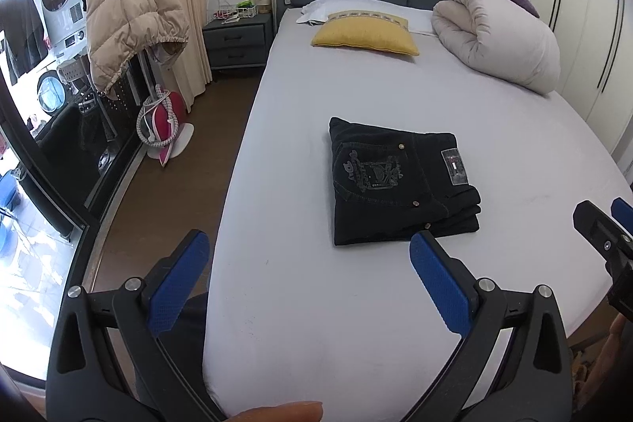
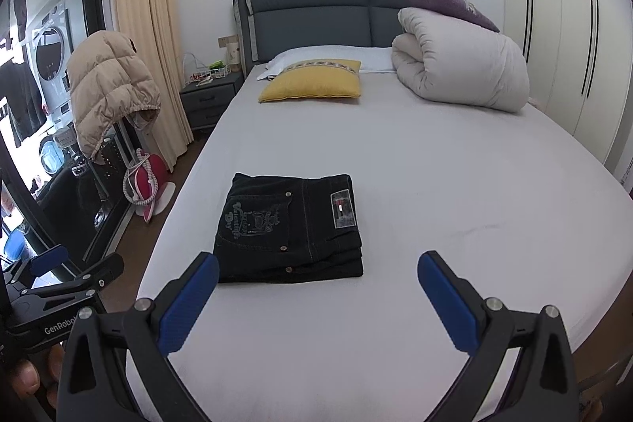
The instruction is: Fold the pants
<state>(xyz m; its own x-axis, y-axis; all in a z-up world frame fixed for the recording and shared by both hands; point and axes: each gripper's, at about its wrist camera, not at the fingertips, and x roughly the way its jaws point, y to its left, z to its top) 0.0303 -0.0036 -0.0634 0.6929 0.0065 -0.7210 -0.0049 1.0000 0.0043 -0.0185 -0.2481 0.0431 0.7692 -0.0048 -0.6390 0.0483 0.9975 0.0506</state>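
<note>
Left tool (image 1: 308,248): jaws spread wide, empty, blue pads (image 1: 180,283) facing each other across a broad gap, hovering above the near end of the bed (image 1: 395,89) and touching nothing. Right tool (image 2: 318,269): likewise released, empty, blue fingertips (image 2: 447,303) well apart, held off the sheet just short of the pants (image 2: 290,228). Both level, pointing toward the headboard (image 2: 316,12), side by side, the left one low at the left margin of the right wrist view. A fingertip of the holding hand barely visible at the bottom of the left view; the rest of the arms out of sight.

Beyond the tools: pants black, denim by the look, lying on the bare sheet in the near half of the bed, already a compact squarish stack, several layers showing along the near right edge, back pocket embroidery and waistband patch (image 2: 343,208) on top. Judged folded, or close to it.

Handling, as a judgement: fairly heavy and stiff for cloth, holding a crease yet thick at the folded edges; not slippery, not fragile. For any tidying or lifting, best taken at the two near corners, pads pinching through all layers so that the stack does not fan open.

Further off: yellow pillow (image 2: 312,82), rolled white duvet (image 2: 463,66), nightstand (image 2: 209,95).
</note>
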